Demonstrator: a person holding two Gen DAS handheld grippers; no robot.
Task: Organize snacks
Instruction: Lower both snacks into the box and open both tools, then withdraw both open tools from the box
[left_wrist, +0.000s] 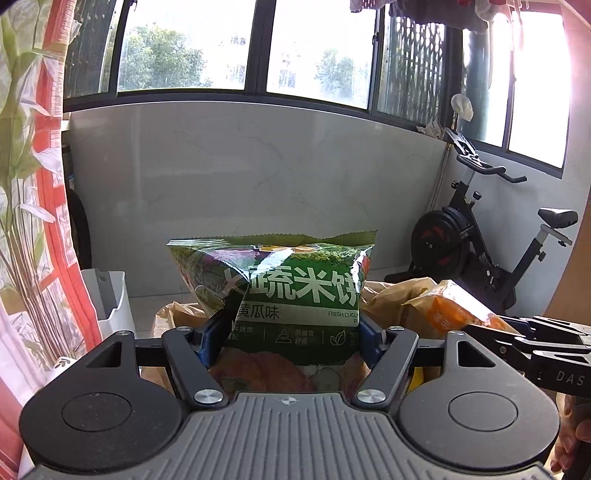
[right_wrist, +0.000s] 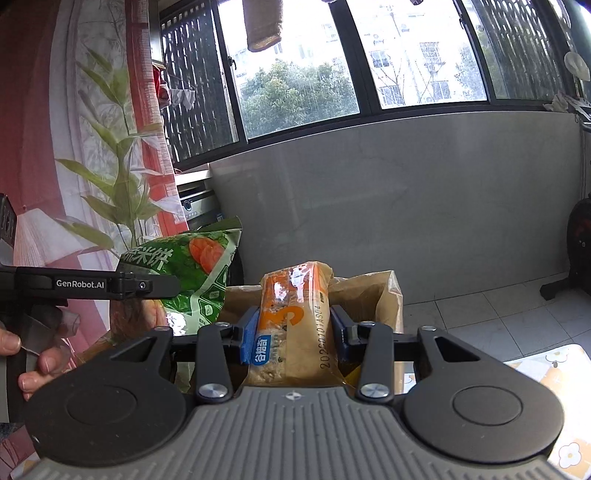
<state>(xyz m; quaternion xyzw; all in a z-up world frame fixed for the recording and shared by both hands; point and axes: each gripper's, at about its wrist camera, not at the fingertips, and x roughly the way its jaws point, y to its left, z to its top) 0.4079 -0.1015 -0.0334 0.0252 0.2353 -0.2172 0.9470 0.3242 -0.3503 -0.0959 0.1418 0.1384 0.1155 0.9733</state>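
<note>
My left gripper is shut on a green rice-cracker bag, held upright with its blue pads pressing both sides. The same green rice-cracker bag shows at the left of the right wrist view, held by the left gripper. My right gripper is shut on an orange snack pack with a clear wrapper, standing on end. The orange snack pack and the right gripper appear at the right of the left wrist view. Both packs hang over an open brown paper bag.
The brown paper bag stands on a tiled floor before a grey wall under windows. A white bin is at the left beside a red curtain. An exercise bike stands at the right. A person's hand holds the left gripper.
</note>
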